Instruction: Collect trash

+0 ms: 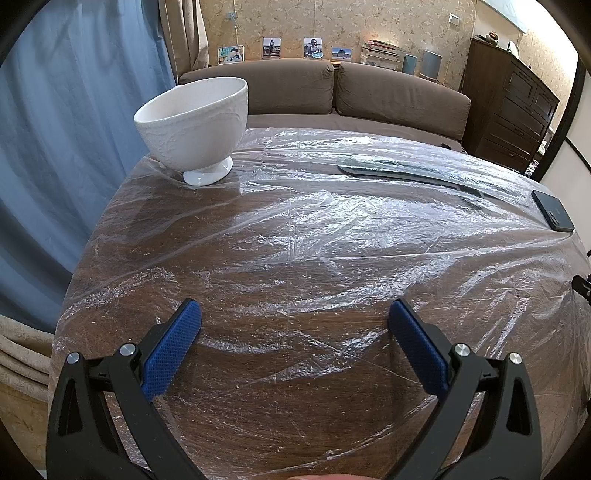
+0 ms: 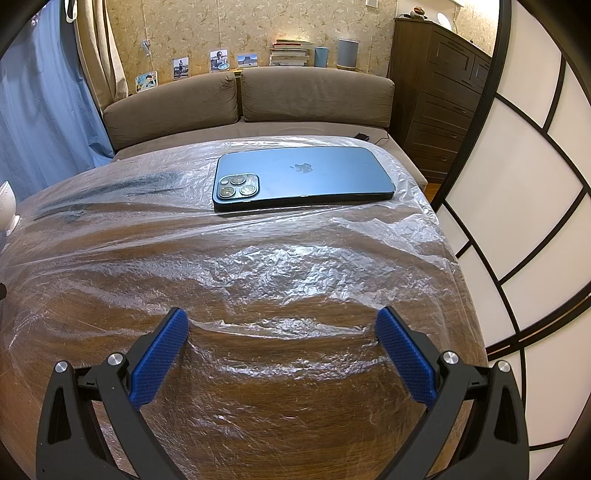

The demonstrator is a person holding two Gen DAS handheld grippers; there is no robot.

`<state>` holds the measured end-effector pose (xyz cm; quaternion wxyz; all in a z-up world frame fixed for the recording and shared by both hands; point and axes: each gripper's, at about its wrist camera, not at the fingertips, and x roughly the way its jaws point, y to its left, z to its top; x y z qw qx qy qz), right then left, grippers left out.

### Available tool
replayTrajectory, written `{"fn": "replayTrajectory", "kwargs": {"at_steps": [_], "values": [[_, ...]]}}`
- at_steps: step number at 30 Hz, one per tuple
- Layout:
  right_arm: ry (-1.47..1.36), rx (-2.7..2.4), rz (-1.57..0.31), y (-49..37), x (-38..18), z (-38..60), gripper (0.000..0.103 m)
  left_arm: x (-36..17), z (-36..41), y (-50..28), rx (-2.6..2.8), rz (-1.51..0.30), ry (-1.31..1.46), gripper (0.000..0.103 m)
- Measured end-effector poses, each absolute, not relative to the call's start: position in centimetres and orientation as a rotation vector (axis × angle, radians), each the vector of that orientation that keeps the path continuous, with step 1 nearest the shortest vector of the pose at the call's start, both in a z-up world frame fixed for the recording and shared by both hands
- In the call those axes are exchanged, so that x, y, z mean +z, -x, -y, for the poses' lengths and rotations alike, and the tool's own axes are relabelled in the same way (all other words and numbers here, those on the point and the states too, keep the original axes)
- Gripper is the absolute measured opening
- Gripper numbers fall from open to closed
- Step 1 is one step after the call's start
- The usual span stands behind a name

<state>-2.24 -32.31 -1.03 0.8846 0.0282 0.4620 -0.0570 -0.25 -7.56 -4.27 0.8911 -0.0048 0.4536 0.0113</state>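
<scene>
Background: brown sofa (image 2: 243, 99) against floral beige wallpaper (image 2: 229, 26), blue curtain (image 1: 74, 129) at left, dark wooden dresser (image 2: 439, 92) and white paneled screen (image 2: 517, 206) at right.

Apple logo on back of blue phone (image 2: 303, 177); no other legible text, book spines too small.

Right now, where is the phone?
The phone lies face down on the plastic sheet at the table's far right, ahead of the open right gripper; the bowl stands far left.
</scene>
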Motion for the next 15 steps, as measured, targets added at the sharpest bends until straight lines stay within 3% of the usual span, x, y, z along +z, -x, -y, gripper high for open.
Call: {"fn": "replayTrajectory", "kwargs": {"at_steps": [15], "values": [[-0.058, -0.119, -0.961, 2.27, -1.06, 32.31, 0.099, -4.16, 7.56, 0.44, 0.017, -0.942, 0.008, 0.102]]}}
